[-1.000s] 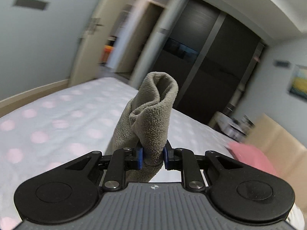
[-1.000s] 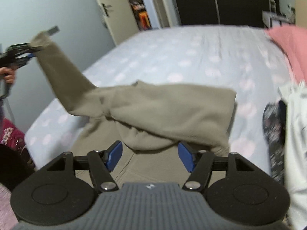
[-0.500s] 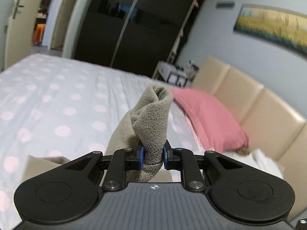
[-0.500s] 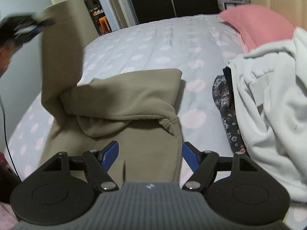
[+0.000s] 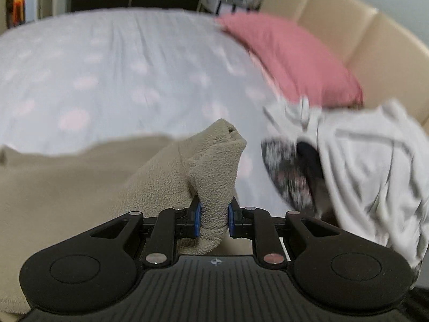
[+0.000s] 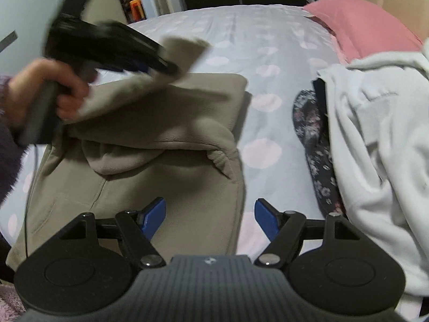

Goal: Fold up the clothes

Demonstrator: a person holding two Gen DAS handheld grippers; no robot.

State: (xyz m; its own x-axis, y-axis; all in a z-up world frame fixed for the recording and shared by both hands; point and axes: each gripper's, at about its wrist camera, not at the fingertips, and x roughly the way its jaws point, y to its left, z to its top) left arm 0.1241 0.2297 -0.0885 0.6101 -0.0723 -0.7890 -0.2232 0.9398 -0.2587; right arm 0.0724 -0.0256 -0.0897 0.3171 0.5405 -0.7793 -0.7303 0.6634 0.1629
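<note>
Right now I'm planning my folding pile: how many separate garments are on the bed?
3 visible: the beige fleece hoodie spread on the near side, the white sweatshirt heaped at the right, and a dark floral garment tucked under it. More may be hidden in that heap.

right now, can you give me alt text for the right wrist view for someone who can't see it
A beige fleece hoodie lies on a polka-dot bedsheet, with the left gripper shut on its sleeve above it. The right gripper hovers open over the hoodie's hem; a white garment and pink pillow sit to the right.
</note>
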